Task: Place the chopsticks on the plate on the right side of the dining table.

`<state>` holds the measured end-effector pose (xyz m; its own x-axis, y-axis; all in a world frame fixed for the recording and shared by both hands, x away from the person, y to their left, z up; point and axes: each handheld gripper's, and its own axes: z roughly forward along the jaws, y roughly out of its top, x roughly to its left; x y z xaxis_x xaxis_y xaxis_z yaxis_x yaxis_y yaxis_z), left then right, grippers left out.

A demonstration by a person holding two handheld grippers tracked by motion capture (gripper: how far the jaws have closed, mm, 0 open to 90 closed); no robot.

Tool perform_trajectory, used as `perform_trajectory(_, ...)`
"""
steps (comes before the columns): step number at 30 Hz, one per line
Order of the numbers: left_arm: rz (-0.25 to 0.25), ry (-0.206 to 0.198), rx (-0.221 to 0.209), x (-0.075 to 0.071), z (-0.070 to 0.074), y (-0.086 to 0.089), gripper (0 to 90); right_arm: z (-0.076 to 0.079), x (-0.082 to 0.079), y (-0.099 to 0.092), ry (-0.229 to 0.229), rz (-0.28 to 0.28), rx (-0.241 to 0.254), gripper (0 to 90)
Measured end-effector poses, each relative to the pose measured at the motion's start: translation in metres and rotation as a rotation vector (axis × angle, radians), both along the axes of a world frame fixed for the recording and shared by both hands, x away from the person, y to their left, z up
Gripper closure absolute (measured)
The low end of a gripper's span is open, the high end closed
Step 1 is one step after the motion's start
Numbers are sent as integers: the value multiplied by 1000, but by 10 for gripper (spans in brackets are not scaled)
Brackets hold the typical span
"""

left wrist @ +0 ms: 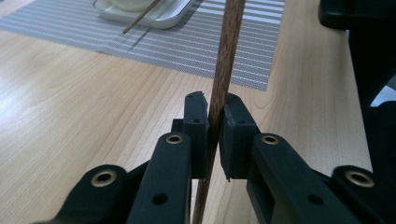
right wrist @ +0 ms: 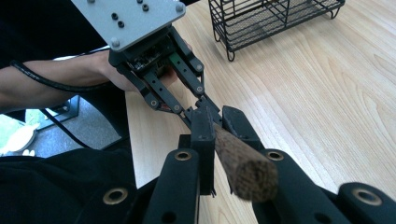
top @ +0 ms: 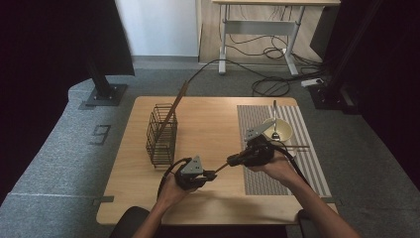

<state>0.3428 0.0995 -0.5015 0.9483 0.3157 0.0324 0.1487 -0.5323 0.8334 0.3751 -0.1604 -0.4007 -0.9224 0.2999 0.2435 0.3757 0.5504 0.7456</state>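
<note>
The main risk was the thin wooden chopstick being pulled two ways at once: with both grippers clamped on the same stick, any small disagreement between the hands could have bent it, snapped it, or made it slip through one set of pads. Because the stick was round and tapering, a grip near the slim end could also have let it swivel, so that it swung down toward the table or knocked the wire basket standing just beyond the left hand. A sudden release by either side might have dropped it onto the bare wood. The left gripper had its jaws drawn in almost fully, both pads pressing the chopstick's narrow part from either side, as the left gripper view showed. The right gripper was likewise closed tight on the thicker end, whose blunt tip stuck out toward its own camera. The stick hung above the table between the two hands, near the striped mat that held a bowl.
</note>
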Motion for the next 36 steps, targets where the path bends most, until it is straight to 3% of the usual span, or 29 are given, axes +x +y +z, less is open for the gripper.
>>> perform_trajectory(4,-29,-22,-3,-2,1,-1,845,2,0,0,-20,-11,5,780)
perform_trajectory(9,-42,-9,2,-2,0,-3,849,4,-3,6,-127,-72,-44,501)
perform_trajectory(13,-46,4,21,-1,-1,-4,849,4,-6,14,-226,-145,-95,366)
perform_trajectory(15,-45,10,23,-1,-2,-4,849,4,-9,20,-285,-184,-131,339)
perform_trajectory(20,-38,28,6,1,-3,-1,850,1,-12,21,-363,-255,-189,306)
perform_trajectory(24,-40,34,-5,2,-3,1,850,1,-9,12,-382,-308,-191,301)
perform_trajectory(29,-45,34,-13,3,-3,2,850,-5,-4,-3,-404,-362,-229,304)
perform_trajectory(36,-64,23,-7,2,-1,1,850,-26,0,-22,-380,-382,-281,305)
